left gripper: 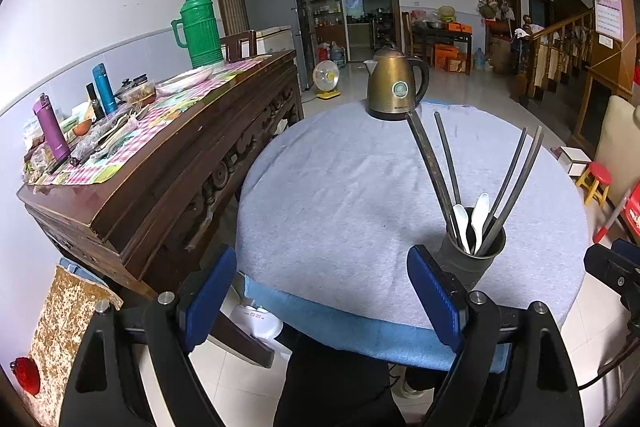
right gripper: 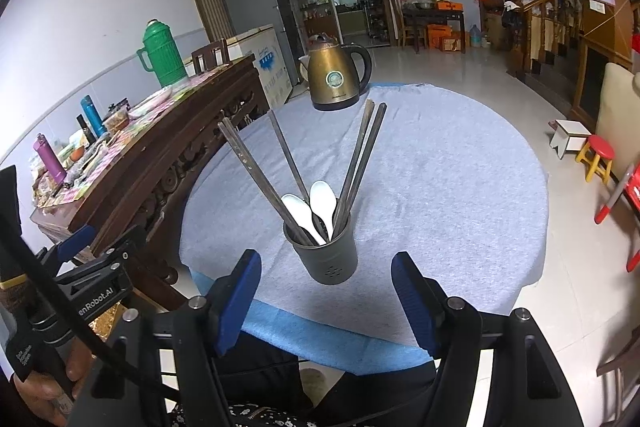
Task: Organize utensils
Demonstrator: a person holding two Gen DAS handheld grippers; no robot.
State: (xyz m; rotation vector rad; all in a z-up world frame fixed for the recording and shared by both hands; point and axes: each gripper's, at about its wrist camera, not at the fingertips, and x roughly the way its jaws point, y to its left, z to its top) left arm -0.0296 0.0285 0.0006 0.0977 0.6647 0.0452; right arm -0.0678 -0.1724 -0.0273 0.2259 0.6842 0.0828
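The utensil holder (right gripper: 325, 255), a grey-green cylinder with small drain holes low on its wall, is standing upright near the front edge of the round table (right gripper: 440, 167), which is wearing a pale blue-grey cloth. Dark chopsticks (right gripper: 356, 167) are fanning out of it to both sides, and two white spoons (right gripper: 323, 205) are leaning bowl-up between them. The right gripper (right gripper: 326, 297) is hovering just in front of the holder with its blue-padded jaws standing wide and gripping nothing. The left gripper (left gripper: 322, 293) is sitting over the table's near edge, jaws likewise wide apart and empty; its right-hand finger is covering part of the holder's base in the left wrist view. On the side of the left gripper's body, seen from the right wrist view, white lettering is reading "enRobot.AI", its beginning cut off by a cable. A brass-coloured electric kettle (right gripper: 336, 75) is standing at the far side of the table; its round green badge and the small brand line under it are too small to read. A carved wooden sideboard (left gripper: 168, 179) with a green thermos (left gripper: 199, 29) is flanking the table on the left.
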